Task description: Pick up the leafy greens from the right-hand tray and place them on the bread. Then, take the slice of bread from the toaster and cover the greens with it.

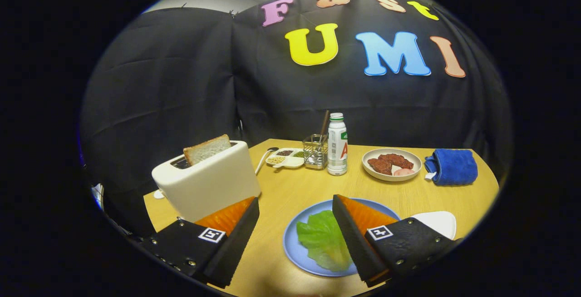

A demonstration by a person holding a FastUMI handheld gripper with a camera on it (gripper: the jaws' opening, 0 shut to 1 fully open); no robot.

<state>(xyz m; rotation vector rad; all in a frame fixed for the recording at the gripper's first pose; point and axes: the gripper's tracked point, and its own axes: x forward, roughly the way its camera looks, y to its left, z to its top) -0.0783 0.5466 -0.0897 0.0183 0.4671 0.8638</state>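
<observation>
While claw [295,213] gapes, bottle [337,145] shows "A".

Large red letter "A" on the white bottle [337,145], other print illegible.

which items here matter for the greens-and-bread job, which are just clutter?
Job: leafy greens on the blue plate; bread slice standing in the toaster; gripper, fingers open, holding nothing.

Clutter: bottle, plate of meat, blue towel, condiment dish, wire holder.
</observation>
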